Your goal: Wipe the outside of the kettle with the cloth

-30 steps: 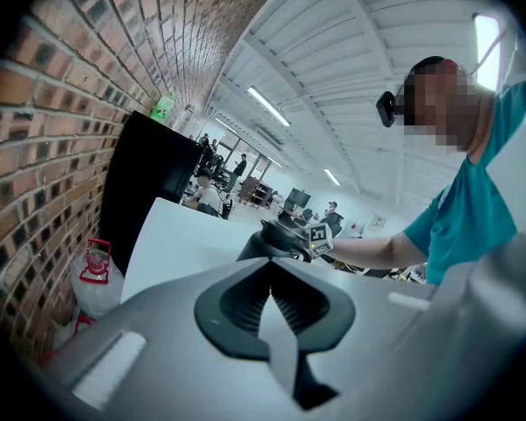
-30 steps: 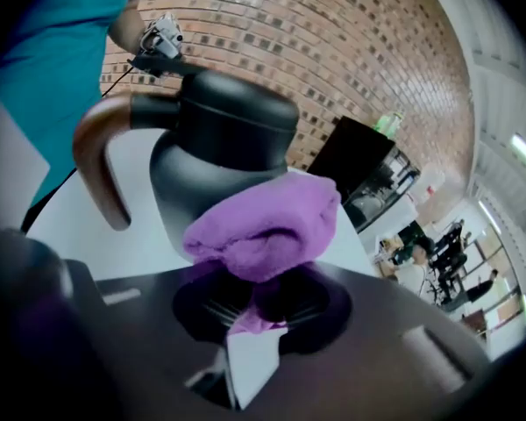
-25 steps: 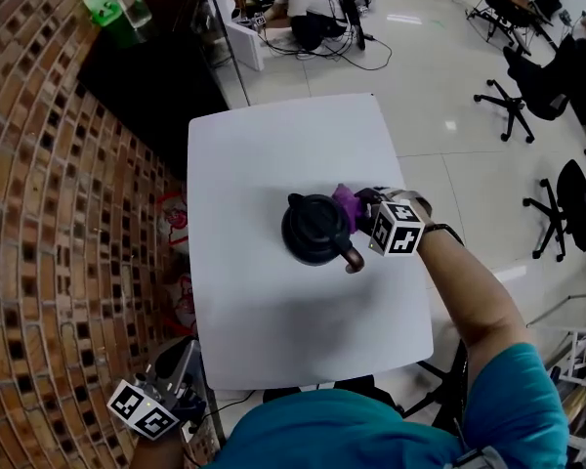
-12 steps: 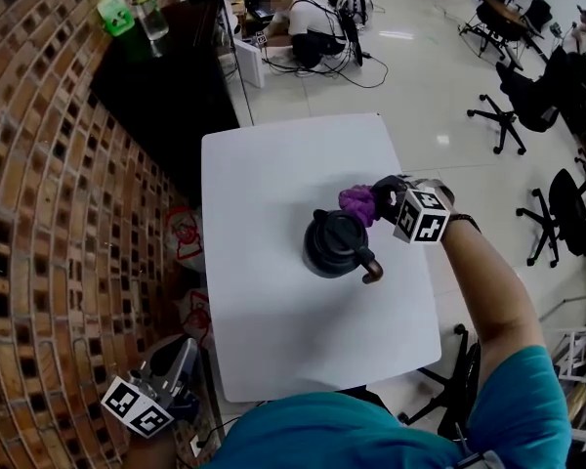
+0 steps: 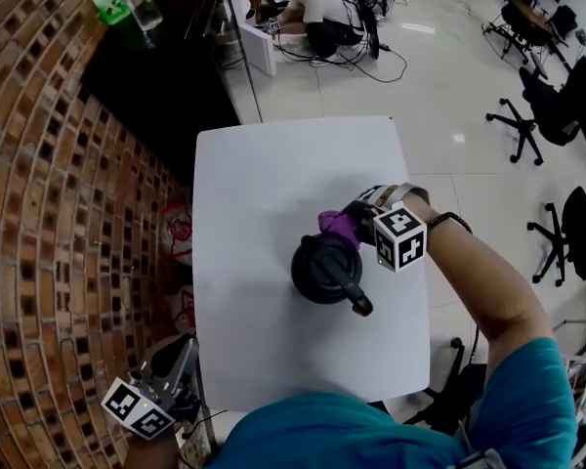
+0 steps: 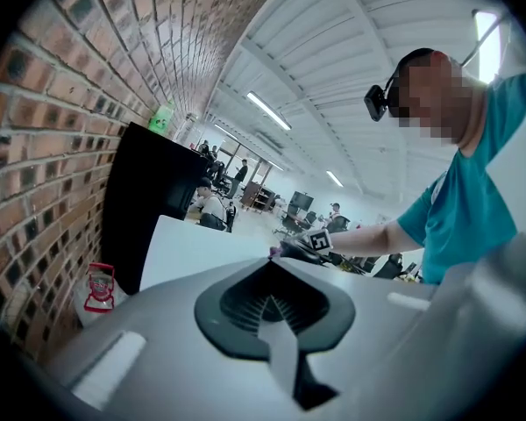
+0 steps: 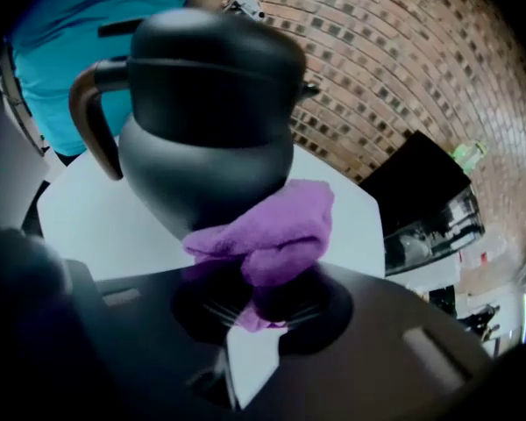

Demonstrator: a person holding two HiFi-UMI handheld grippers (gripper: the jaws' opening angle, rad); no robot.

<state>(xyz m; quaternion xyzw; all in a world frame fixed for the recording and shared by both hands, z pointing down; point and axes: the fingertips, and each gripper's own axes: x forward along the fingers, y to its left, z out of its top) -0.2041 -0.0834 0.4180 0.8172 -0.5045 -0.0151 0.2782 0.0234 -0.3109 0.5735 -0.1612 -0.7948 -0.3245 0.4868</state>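
A black kettle (image 5: pixel 322 267) with a brown-tipped handle stands on the white table (image 5: pixel 264 184), right of its middle. My right gripper (image 5: pixel 359 225) is shut on a purple cloth (image 5: pixel 338 226), which presses against the kettle's far right side. In the right gripper view the kettle (image 7: pixel 206 121) fills the upper middle and the cloth (image 7: pixel 267 231) is bunched between it and my right gripper (image 7: pixel 259 301). My left gripper (image 5: pixel 166 384) hangs off the table's near left corner, by the brick wall; in its own view the left gripper (image 6: pixel 272 310) is shut with nothing in it.
A brick wall (image 5: pixel 49 213) runs along the left. A black cabinet (image 5: pixel 156 76) with a green bottle (image 5: pixel 105 0) stands beyond the table. A person (image 5: pixel 313 8) sits on the floor further back. Office chairs (image 5: pixel 537 106) are at the right.
The cloth and my right gripper have slid from the kettle's far side down along its right flank. The kettle's handle now points toward me. The left gripper stayed put.
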